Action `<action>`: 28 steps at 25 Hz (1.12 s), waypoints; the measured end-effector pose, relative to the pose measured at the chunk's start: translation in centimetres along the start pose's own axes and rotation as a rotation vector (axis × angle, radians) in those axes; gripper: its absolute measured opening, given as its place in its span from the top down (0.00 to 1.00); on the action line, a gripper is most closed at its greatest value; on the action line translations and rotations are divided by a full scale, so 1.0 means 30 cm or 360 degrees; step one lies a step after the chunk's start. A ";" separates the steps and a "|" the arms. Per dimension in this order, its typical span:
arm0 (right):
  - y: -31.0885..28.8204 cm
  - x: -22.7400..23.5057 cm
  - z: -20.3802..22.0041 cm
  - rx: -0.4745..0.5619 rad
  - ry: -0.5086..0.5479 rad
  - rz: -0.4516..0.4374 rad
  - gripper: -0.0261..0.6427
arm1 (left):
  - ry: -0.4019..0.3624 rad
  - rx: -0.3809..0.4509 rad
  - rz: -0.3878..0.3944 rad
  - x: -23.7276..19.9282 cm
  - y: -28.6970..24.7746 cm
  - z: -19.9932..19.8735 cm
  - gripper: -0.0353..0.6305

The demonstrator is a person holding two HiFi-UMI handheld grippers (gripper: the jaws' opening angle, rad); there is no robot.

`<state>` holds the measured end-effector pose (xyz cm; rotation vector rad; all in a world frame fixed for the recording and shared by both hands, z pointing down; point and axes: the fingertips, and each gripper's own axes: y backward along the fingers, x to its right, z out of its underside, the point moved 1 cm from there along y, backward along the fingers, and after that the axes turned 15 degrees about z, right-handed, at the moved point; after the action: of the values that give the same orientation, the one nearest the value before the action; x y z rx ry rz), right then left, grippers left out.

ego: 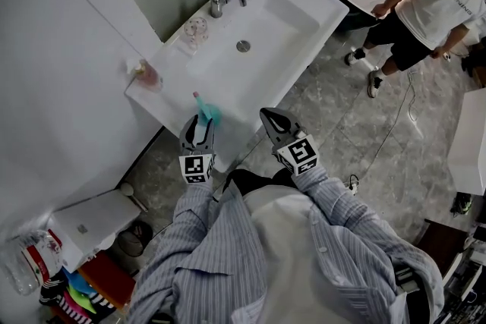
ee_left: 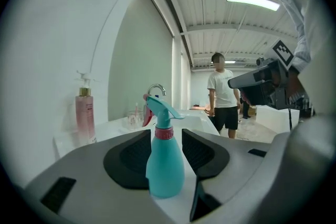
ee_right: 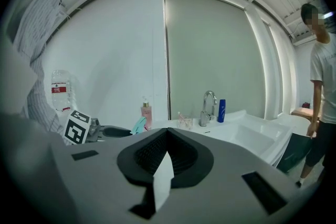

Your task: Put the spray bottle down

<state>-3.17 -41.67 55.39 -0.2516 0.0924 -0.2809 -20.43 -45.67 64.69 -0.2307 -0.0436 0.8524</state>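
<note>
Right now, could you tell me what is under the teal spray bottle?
The spray bottle stands upright on the washbasin rim, between the open jaws of the left gripper. In the head view that gripper covers its base; its own view shows only white surface beneath.

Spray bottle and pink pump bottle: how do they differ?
The spray bottle is teal with a trigger head; the pink pump bottle has a gold collar and pump. The spray bottle stands at the sink's near edge, between the open left tongs; the pink pump bottle stands at a corner by the wall. Both stand upright.
</note>
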 end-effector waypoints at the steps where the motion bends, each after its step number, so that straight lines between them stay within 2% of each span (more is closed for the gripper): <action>1: 0.004 -0.003 -0.002 0.0007 -0.0001 -0.0014 0.94 | -0.0002 0.0007 -0.0023 0.004 0.019 -0.007 0.70; 8: 0.062 -0.005 -0.052 0.0083 -0.0030 -0.0103 0.94 | -0.0060 0.0144 -0.0164 0.073 0.149 -0.170 0.85; 13: 0.093 0.012 -0.095 0.0143 -0.0091 -0.0131 0.94 | -0.0141 0.0250 -0.0245 0.119 0.210 -0.334 0.90; 19: 0.127 0.029 -0.133 0.0192 -0.0151 -0.0170 0.94 | -0.0195 0.0253 -0.0335 0.156 0.248 -0.447 0.94; 28: 0.139 0.047 -0.169 0.0228 -0.0193 -0.0163 0.94 | -0.0222 0.0263 -0.0343 0.194 0.277 -0.513 0.94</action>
<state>-1.37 -39.38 49.33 -0.1305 -0.0608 -0.3718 -20.75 -38.86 47.55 -0.0100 -0.1256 0.6521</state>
